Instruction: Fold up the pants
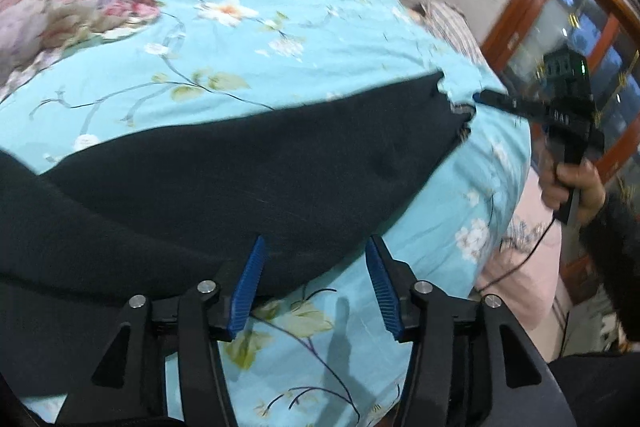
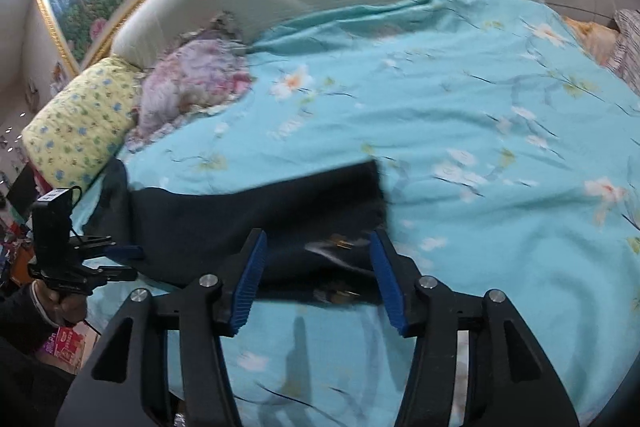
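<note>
bed point(image 2: 500, 75): flat base for folding | pants point(image 1: 240, 163): dark, spread along near edge, both ends within reach | left claw point(image 1: 316, 283): wide open, empty, over near hem | right claw point(image 2: 318, 277): wide open, empty, at waistband end, likely ready to pinch

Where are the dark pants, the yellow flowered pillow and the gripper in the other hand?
dark pants point(image 1: 248, 163), left wrist view, on the middle of the spread cloth.
yellow flowered pillow point(image 2: 80, 119), right wrist view, on its top face.
left gripper point(image 2: 126, 261), right wrist view, between its fingertips at the pants' edge.
</note>
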A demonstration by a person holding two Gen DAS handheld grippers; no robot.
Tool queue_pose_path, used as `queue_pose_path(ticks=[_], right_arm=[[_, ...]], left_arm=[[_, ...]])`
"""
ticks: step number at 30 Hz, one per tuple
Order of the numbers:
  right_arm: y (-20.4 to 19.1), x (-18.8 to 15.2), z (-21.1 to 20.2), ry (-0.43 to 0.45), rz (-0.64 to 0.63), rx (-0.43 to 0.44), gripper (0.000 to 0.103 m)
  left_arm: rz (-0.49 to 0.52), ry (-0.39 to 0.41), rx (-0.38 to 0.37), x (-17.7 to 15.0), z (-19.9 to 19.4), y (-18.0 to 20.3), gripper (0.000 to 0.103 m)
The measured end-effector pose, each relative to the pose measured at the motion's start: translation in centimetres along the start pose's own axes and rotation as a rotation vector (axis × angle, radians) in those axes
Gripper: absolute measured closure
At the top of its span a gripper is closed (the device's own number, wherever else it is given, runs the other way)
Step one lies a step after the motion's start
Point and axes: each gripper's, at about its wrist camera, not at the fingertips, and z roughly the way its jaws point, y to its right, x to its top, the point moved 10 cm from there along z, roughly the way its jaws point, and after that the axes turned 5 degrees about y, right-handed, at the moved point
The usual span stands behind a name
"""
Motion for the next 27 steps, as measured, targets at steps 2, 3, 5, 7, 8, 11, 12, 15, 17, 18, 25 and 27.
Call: queue_pose_path(ticks=[2, 3, 5, 7, 8, 11, 12, 15, 17, 18, 25, 27], right_arm=[[-1.9, 0.2, 0.9, -0.003, -0.007, 0.039, 0.048], [-3.3, 0.2, 1.6, -0.008, -0.01, 0.069, 0.048], [-5.5, 0.1, 2.8, -0.02, -0.014, 0.118, 0.048], [-7.6, -0.2, 4.0, -0.035, -0.025, 0.156, 0.048], [-8.5, -0.4, 4.6, -0.045, -0.031, 0.17, 0.048], [-11.4, -1.0, 6.6, -0.077, -0.049, 0.214, 0.048], [-12.3, -1.3, 7.2, -0.089, -0.054, 0.226, 0.048], [-14.7, -1.8, 8.8, -0.114, -0.067, 0.267, 0.048], [-16.6, -2.3, 9.8, -0.133, -0.074, 0.297, 0.048], [-17.2, -2.4, 10.2, -0.141, -0.076, 0.311, 0.048], [-22.2, -3.3, 12.9, -0.198, -0.129, 0.381, 0.048], [-23.7, -3.6, 13.6, -0.213, -0.152, 0.403, 0.048]], left_arm=[[-0.031, 0.023, 0.009, 0.4, -1.1, -0.9, 0.048], [-0.044, 0.032, 0.015, 0.6, -1.6, -1.4, 0.047], [-0.073, 0.057, 0.039, 1.0, -2.7, -2.8, 0.046], [-0.1, 0.074, 0.058, 1.1, -3.8, -4.1, 0.046], [-0.117, 0.083, 0.068, 1.1, -4.3, -4.9, 0.046], [-0.16, 0.106, 0.104, 1.2, -5.8, -7.2, 0.044], [-0.179, 0.113, 0.119, 1.2, -6.3, -8.1, 0.043], [-0.243, 0.122, 0.159, 1.0, -7.6, -10.8, 0.039], [-0.291, 0.119, 0.182, 1.0, -8.1, -12.5, 0.038], [-0.322, 0.114, 0.2, 1.1, -8.4, -13.5, 0.037], [-0.484, 0.061, 0.314, 3.1, -9.7, -18.6, 0.036], [-0.498, 0.04, 0.341, 4.3, -9.7, -19.4, 0.035]])
